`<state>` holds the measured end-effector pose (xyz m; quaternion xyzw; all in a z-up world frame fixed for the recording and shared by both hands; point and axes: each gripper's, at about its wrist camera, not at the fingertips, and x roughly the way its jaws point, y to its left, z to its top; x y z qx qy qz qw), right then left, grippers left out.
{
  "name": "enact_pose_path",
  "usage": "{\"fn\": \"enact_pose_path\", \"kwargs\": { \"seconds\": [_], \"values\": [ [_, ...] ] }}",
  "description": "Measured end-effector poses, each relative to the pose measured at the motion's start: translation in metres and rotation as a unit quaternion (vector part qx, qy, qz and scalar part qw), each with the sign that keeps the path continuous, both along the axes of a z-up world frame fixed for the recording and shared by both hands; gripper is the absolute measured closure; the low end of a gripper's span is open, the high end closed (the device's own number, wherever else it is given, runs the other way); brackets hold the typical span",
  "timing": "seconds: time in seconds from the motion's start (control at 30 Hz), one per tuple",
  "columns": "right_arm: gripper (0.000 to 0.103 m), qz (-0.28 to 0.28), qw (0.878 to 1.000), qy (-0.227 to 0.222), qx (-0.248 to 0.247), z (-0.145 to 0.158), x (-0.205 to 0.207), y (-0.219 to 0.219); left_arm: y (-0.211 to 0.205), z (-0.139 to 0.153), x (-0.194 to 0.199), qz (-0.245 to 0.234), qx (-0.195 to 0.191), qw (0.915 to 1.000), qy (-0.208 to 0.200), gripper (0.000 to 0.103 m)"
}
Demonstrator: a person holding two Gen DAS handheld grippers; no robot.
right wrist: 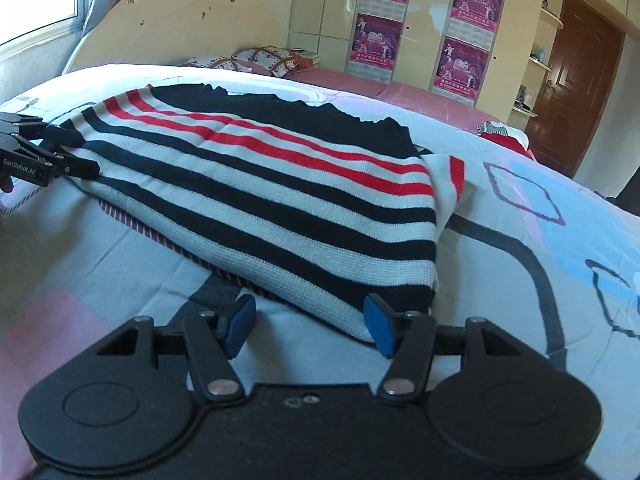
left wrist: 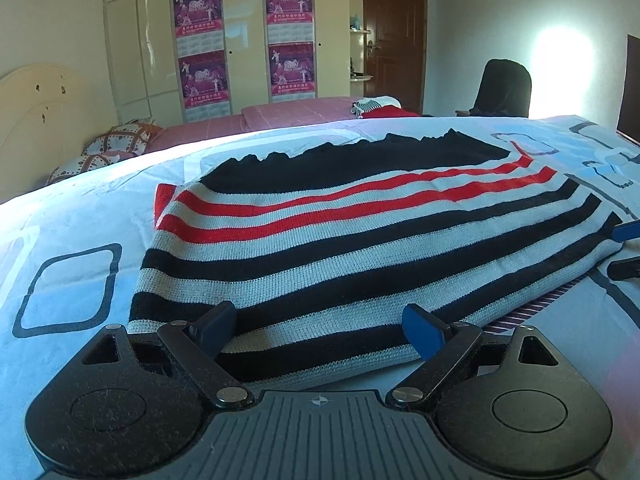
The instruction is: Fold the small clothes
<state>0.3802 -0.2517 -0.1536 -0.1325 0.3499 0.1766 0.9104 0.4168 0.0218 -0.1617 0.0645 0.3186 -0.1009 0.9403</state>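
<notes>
Knitwear lay flat on the bedspread [left wrist: 72, 224]: a striped sweater [left wrist: 360, 232], already narrowed into a long panel. The left gripper [left wrist: 324, 330] and right gripper [right wrist: 310, 326] each sat at a near-hem corner, jaws apart and clamping nothing (probably lined up so both corners could lift together).

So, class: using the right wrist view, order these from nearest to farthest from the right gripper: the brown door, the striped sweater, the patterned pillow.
From the right gripper:
1. Striped sweater: its near hem lies between the open fingers.
2. Patterned pillow: at the head of the bed, beyond the sweater.
3. Brown door: far right, against the back wall.
</notes>
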Motion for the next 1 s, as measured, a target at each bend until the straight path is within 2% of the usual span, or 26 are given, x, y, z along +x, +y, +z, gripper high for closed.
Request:
{"fn": "enact_pose_path", "kwargs": {
  "seconds": [0.13,0.27,0.37,0.43,0.5,0.57,0.67,0.73,0.77,0.87,0.93,1.0],
  "values": [
    [0.049,-0.004,1.000,-0.011,0.008,0.012,-0.008,-0.001,0.002,0.004,-0.003,0.002,0.000,1.0000,0.001,0.014],
    [0.050,-0.006,0.999,-0.034,0.014,0.025,-0.001,0.002,0.005,0.018,-0.004,0.012,-0.007,0.9997,-0.021,0.014],
    [0.055,-0.017,0.999,-0.025,0.032,0.022,0.018,0.003,0.010,0.014,0.004,0.020,-0.003,0.9998,-0.007,0.014],
    [0.061,-0.037,0.998,-0.003,0.041,0.013,0.029,0.001,0.015,0.005,0.010,0.022,0.001,0.9997,0.013,0.014],
    [0.061,-0.059,0.997,0.022,0.042,0.000,0.037,-0.007,0.016,0.002,0.008,0.014,0.007,0.9998,0.009,0.014],
    [0.061,-0.063,0.996,0.019,0.062,-0.003,0.034,-0.013,0.016,0.001,0.007,0.012,0.012,0.9998,0.008,0.014],
    [0.060,-0.065,0.996,0.018,0.055,-0.002,0.033,-0.011,0.016,0.001,0.005,0.017,0.012,0.9998,0.006,0.014],
    [0.058,-0.069,0.996,0.015,0.055,0.005,0.029,-0.009,0.016,0.012,-0.004,0.036,0.013,0.9993,0.003,0.014],
    [0.056,-0.070,0.996,0.006,0.057,0.009,0.025,-0.010,0.018,0.019,-0.013,0.044,-0.003,0.9990,-0.004,0.014],
    [0.056,-0.082,0.994,-0.009,0.077,0.021,0.011,-0.016,0.031,0.035,-0.042,0.061,-0.084,0.9945,-0.010,0.014],
    [0.056,-0.088,0.991,-0.014,0.102,0.027,0.002,-0.019,0.041,0.033,-0.056,0.077,-0.152,0.9853,0.004,0.014],
    [0.061,-0.089,0.989,-0.016,0.119,0.032,-0.005,-0.016,0.049,0.022,-0.063,0.096,-0.216,0.9711,0.030,0.014]
  ]
}}
